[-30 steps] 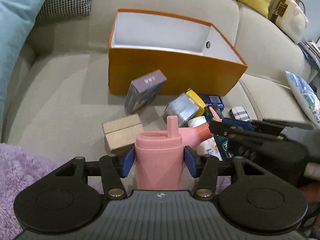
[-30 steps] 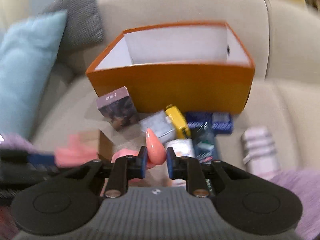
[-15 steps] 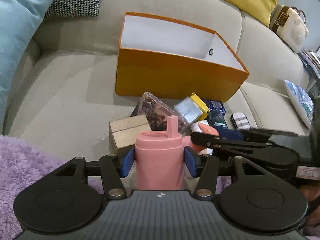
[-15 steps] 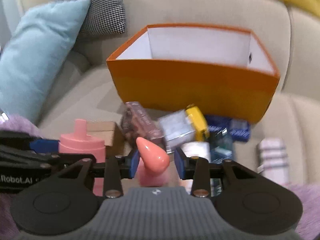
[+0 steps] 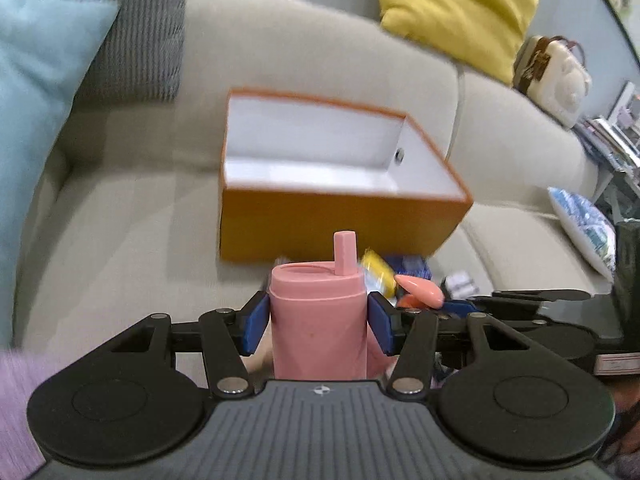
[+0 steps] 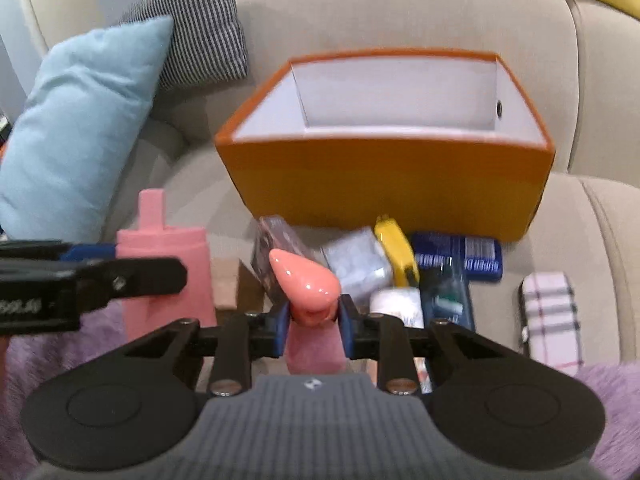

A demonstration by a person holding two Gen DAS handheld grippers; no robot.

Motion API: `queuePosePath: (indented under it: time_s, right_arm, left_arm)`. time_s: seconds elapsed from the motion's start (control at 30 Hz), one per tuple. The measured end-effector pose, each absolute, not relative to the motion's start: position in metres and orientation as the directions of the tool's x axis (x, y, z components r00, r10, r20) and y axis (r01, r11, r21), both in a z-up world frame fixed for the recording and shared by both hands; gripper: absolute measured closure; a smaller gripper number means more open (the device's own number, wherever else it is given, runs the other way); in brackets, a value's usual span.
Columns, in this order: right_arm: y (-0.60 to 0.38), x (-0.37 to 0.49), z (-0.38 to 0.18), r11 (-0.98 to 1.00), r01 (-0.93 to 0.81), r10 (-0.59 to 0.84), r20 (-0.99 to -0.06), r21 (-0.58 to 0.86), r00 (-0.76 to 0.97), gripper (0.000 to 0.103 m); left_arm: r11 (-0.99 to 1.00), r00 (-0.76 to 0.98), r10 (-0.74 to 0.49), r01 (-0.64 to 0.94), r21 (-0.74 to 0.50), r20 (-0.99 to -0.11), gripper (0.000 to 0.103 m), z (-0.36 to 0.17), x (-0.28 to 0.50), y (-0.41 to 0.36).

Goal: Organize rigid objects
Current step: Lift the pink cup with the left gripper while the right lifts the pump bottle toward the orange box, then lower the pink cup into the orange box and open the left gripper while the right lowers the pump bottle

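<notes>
My left gripper is shut on an upright pink bottle with a spout, held above the sofa seat in front of the orange box. The bottle also shows in the right wrist view. My right gripper is shut on a pink object with a glossy pointed coral tip, also seen in the left wrist view. The orange box is open, white inside and empty. Several small items lie in front of it: a yellow object, a silver packet, a blue pack.
A beige sofa carries everything. A light blue cushion and a checked cushion stand at the left, a yellow cushion behind. A plaid case lies at the right. A purple fluffy blanket covers the near edge.
Both grippers have lifted with their pink objects and moved toward the box. The items on the seat now sit lower and partly hidden behind the bottle.
</notes>
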State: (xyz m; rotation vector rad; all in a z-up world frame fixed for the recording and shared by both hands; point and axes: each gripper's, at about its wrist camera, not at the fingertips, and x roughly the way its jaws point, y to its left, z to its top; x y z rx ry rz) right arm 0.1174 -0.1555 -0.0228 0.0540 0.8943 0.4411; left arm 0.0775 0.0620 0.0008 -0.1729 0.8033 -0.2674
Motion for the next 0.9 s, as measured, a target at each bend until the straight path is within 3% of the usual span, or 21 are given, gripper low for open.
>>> queuePosePath:
  time_s: [0.33, 0.57, 0.9]
  right_arm:
    - [-0.165, 0.202, 0.062, 0.891, -0.377, 0.45, -0.611, 0.254, 0.651, 0.077]
    - [-0.161, 0.302, 0.025, 0.904, -0.264, 0.426, -0.666, 0.336, 0.613, 0.077]
    - [-0.141, 0.388, -0.04, 0.908, -0.22, 0.417, -0.719, 0.356, 0.557, 0.077]
  left_arm:
    - [0.941, 0.705, -0.329, 0.303, -0.153, -0.628, 0.042, 0.041, 0.185, 0.065]
    - [0.937, 0.66, -0.279, 0.346, -0.048, -0.697, 0.042, 0.005, 0.282, 0.059]
    - [0.917, 0.611, -0.231, 0.396, 0.04, -0.757, 0.042, -0.047, 0.352, 0.042]
